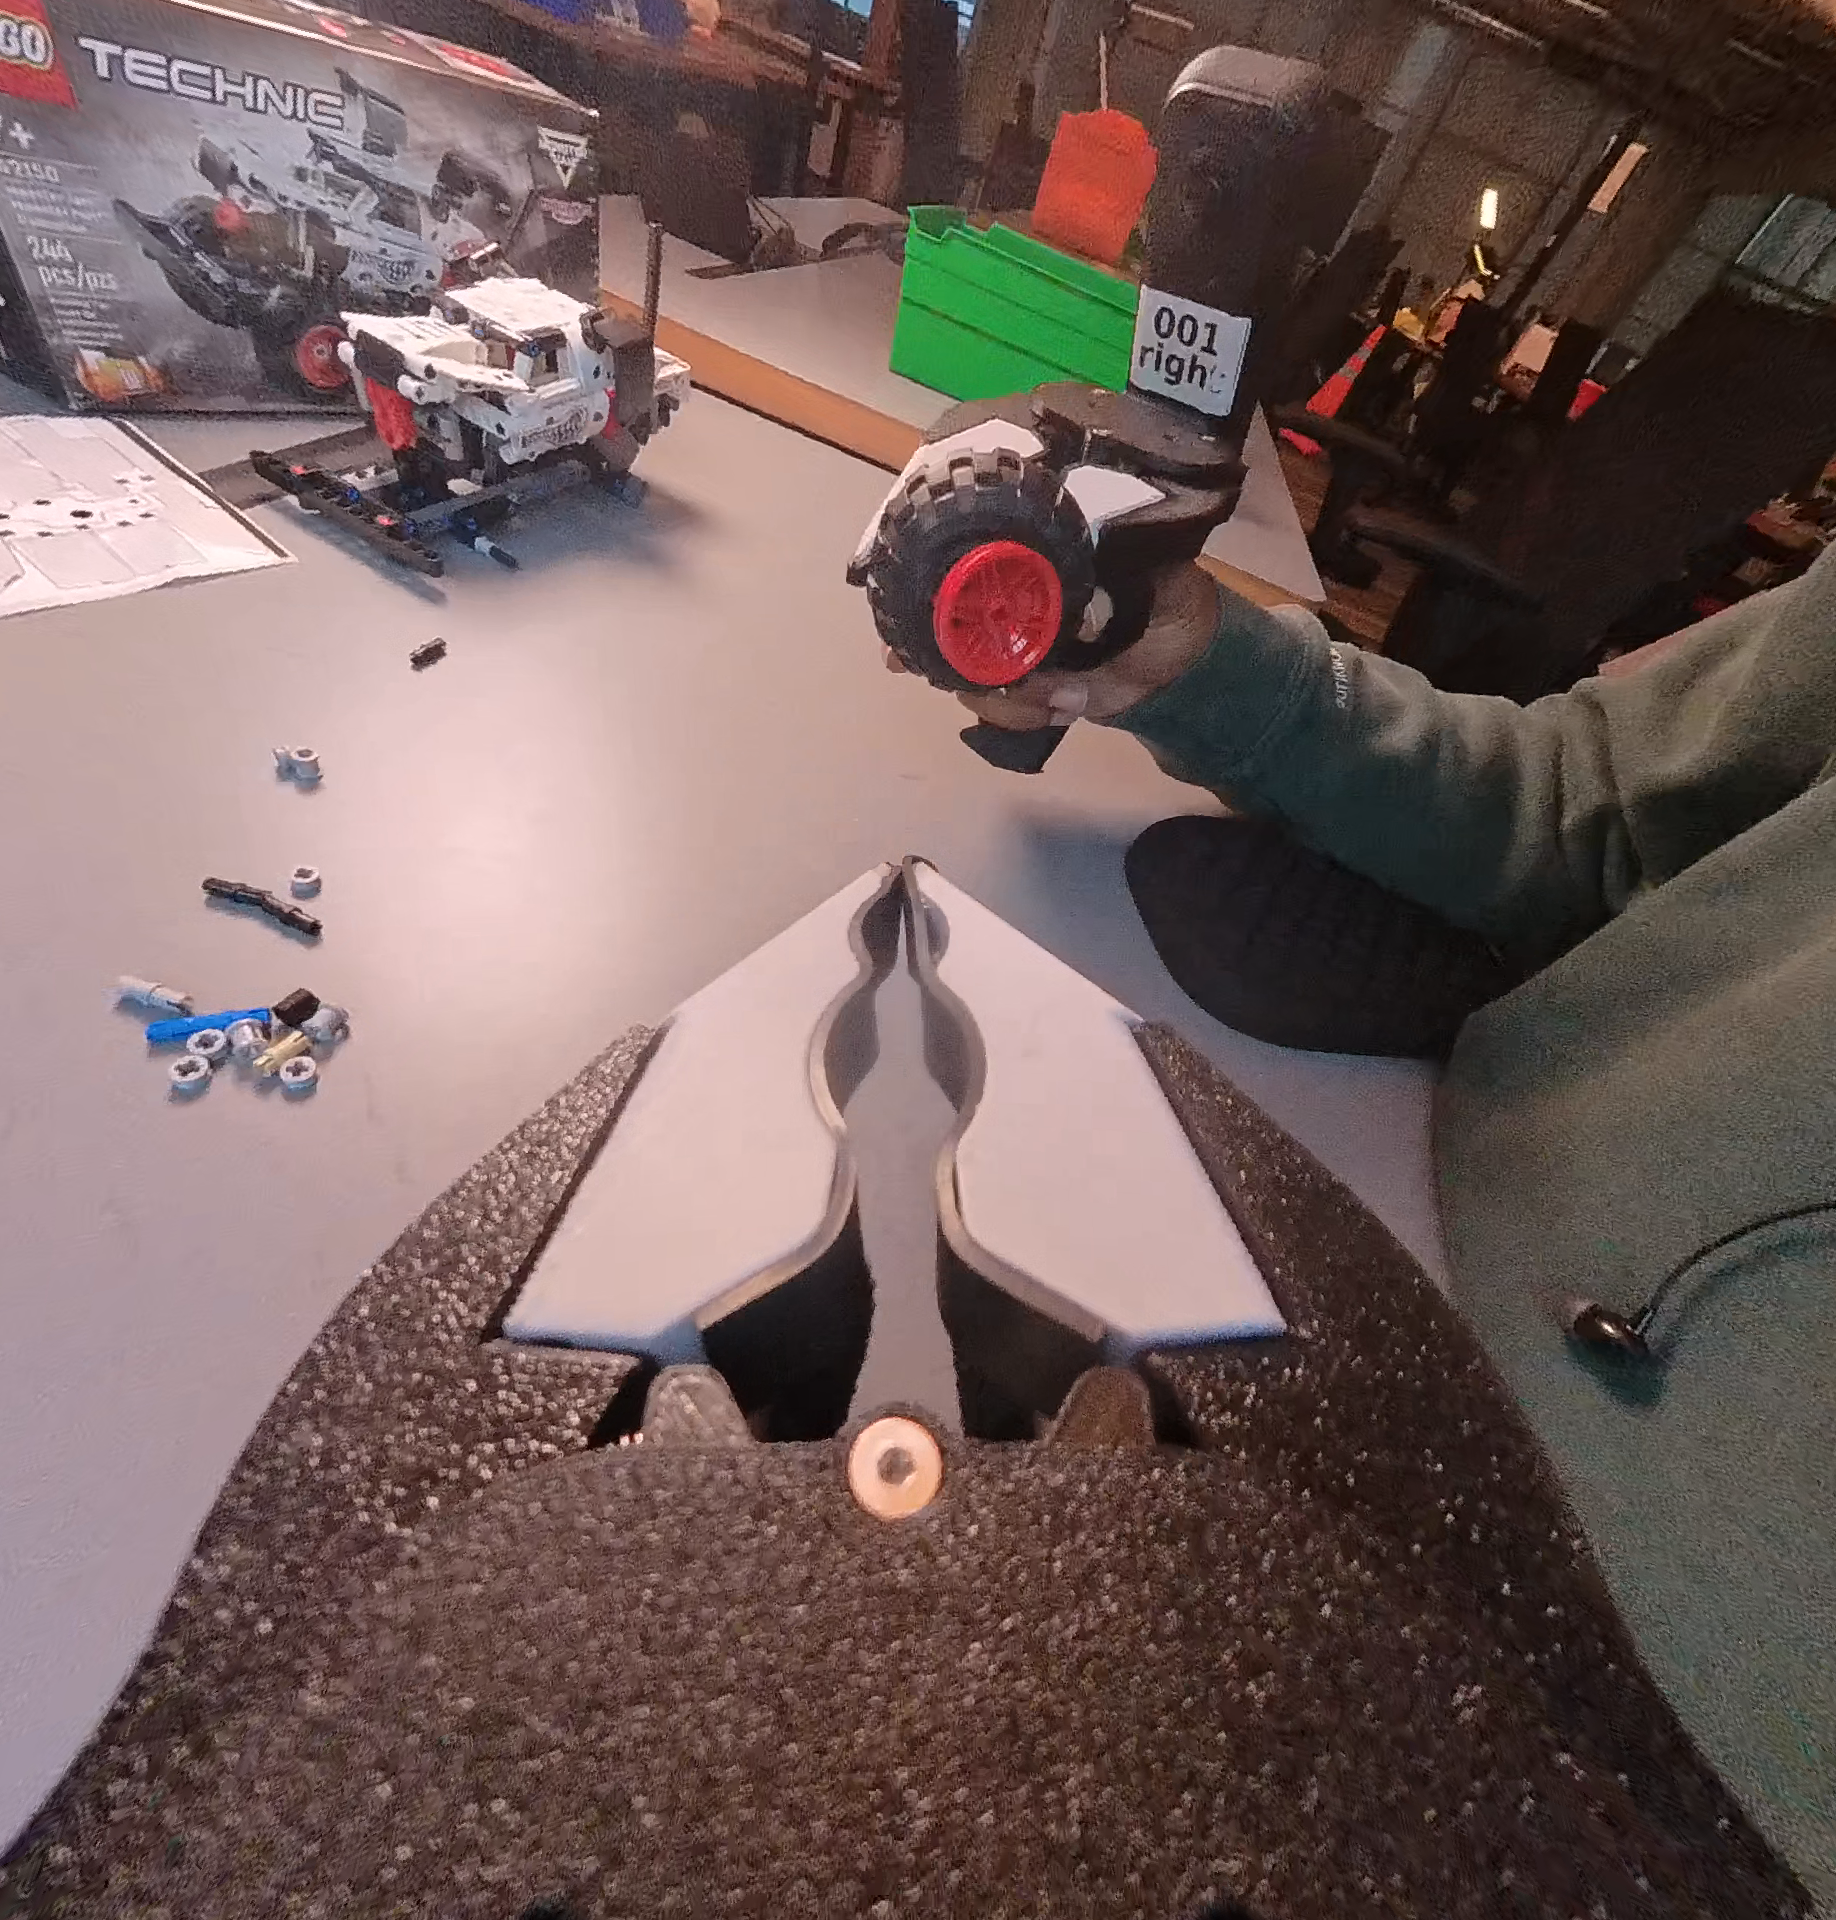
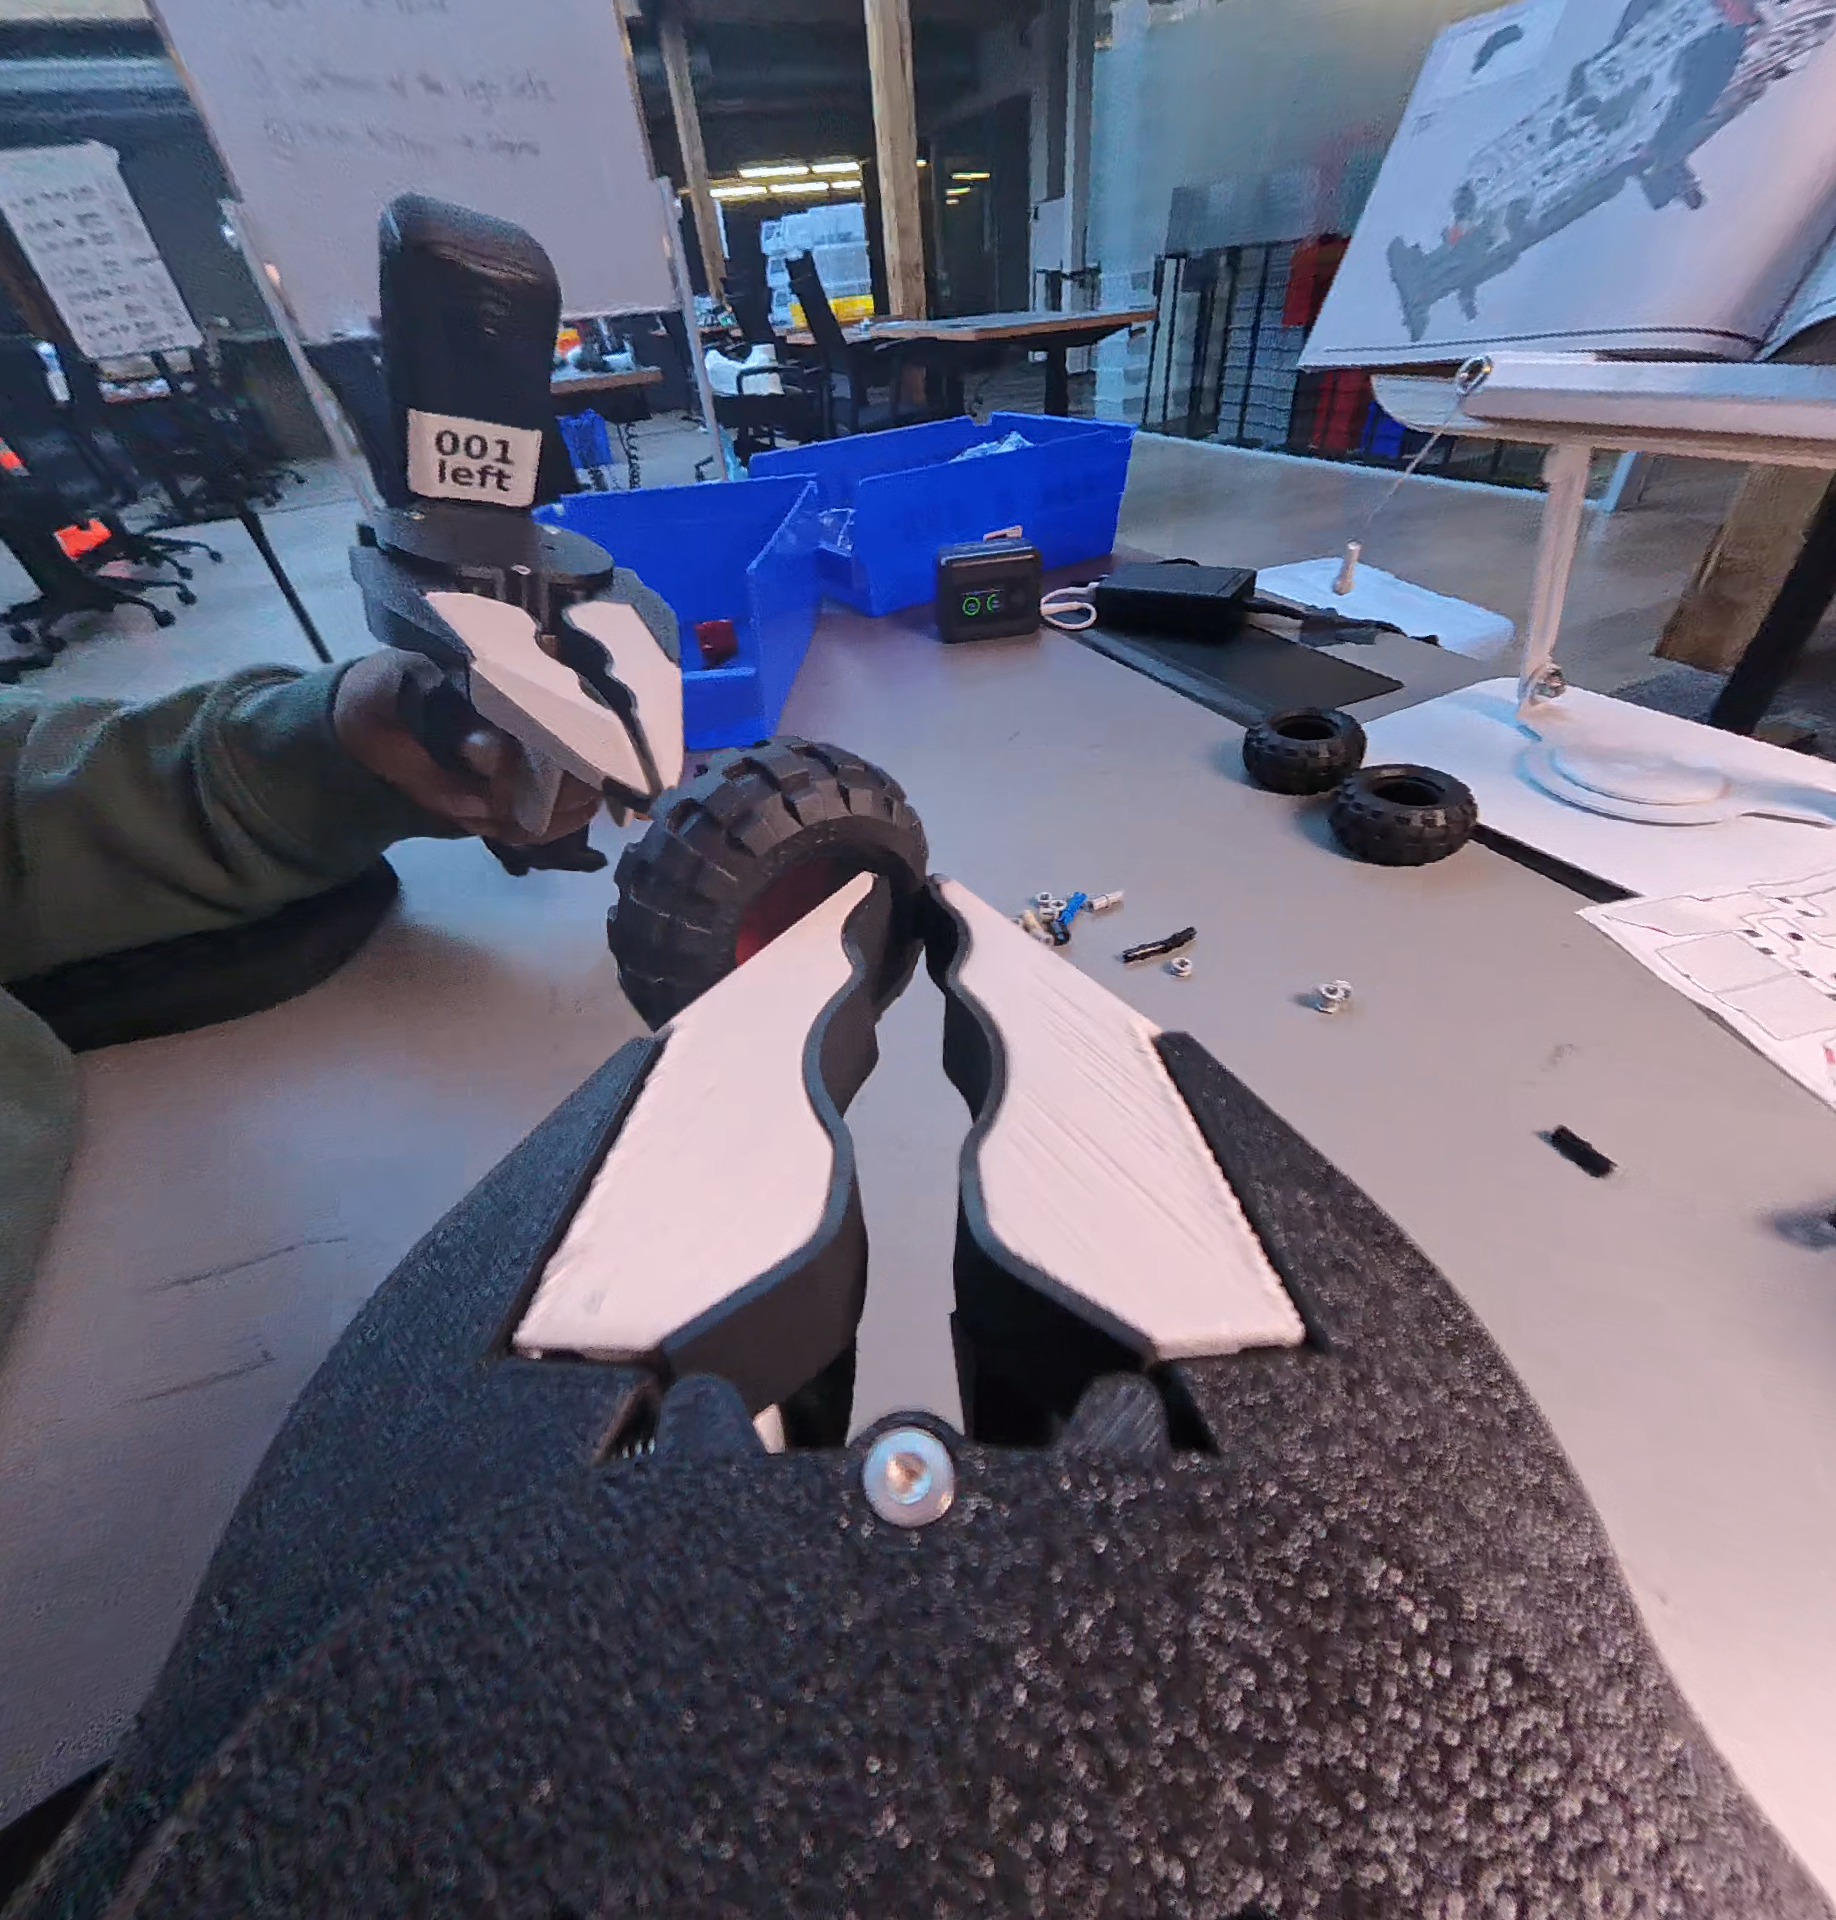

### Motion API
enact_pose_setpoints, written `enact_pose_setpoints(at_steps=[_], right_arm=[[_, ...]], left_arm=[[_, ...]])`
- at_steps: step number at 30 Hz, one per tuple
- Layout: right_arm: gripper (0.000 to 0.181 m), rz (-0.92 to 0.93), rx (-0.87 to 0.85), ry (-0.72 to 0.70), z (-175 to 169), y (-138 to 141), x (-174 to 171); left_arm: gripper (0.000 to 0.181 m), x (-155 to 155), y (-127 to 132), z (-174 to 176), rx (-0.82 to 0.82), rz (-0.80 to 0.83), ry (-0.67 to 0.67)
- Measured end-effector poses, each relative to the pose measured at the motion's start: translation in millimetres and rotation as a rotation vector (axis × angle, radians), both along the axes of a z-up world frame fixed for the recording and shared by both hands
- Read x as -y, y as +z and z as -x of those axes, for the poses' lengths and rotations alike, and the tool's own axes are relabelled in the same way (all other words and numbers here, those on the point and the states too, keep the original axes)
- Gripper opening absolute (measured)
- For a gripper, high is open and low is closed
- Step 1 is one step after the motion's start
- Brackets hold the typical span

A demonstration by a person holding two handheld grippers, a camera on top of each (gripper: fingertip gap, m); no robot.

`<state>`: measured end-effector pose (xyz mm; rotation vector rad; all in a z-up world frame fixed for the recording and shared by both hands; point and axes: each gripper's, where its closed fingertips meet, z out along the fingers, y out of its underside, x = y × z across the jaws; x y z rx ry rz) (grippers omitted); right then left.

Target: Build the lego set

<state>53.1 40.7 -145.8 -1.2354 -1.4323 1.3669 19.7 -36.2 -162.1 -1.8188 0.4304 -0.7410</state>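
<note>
Fingertips of the left gripper (image 1: 903, 868) meet, holding nothing. The right gripper (image 2: 901, 883) clamps a black wheel (image 2: 763, 868) with red hub, aloft over the grey table (image 1: 602, 790). At ten o'clock in the left wrist view lie loose small parts (image 1: 244, 1029); farther, at eleven, the white truck model (image 1: 498, 400) stands before its box (image 1: 218, 177). Green bins (image 1: 1007, 312) and office chairs (image 1: 1413, 499) lie beyond.
</note>
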Motion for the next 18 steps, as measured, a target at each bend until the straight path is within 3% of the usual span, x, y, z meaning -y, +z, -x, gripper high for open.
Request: enact_pose_setpoints(at_steps=[1, 3, 6, 11, 14, 18], right_arm=[[0.003, 0.018, 0.004, 0.023, 2.3, -1.4, 4.2], [0.004, 0.062, 0.044, 0.059, 7.9, -9.3, 14.1], [0.004, 0.206, 0.111, 0.085, 18.4, -15.9, 26.5], [0.005, 0.366, 0.229, 0.128, 32.1, -30.2, 47.3], [0.005, 0.365, 0.283, 0.099, 32.0, -41.7, 43.3], [0.005, 0.358, 0.333, 0.095, 29.8, -51.2, 43.6]], left_arm=[[0.0, -1.6, 2.2, -5.6, -0.021, -0.027, -0.003], [0.029, -5.0, 7.5, -15.1, -0.096, -0.098, 0.016], [0.051, -9.8, 6.6, -23.1, -0.307, -0.212, 0.078], [0.045, -16.7, -2.4, -27.2, -0.552, -0.295, 0.125], [0.029, -14.1, -9.8, -24.7, -0.609, -0.28, 0.108], [0.028, -13.5, -20.9, -23.3, -0.664, -0.22, 0.083]])
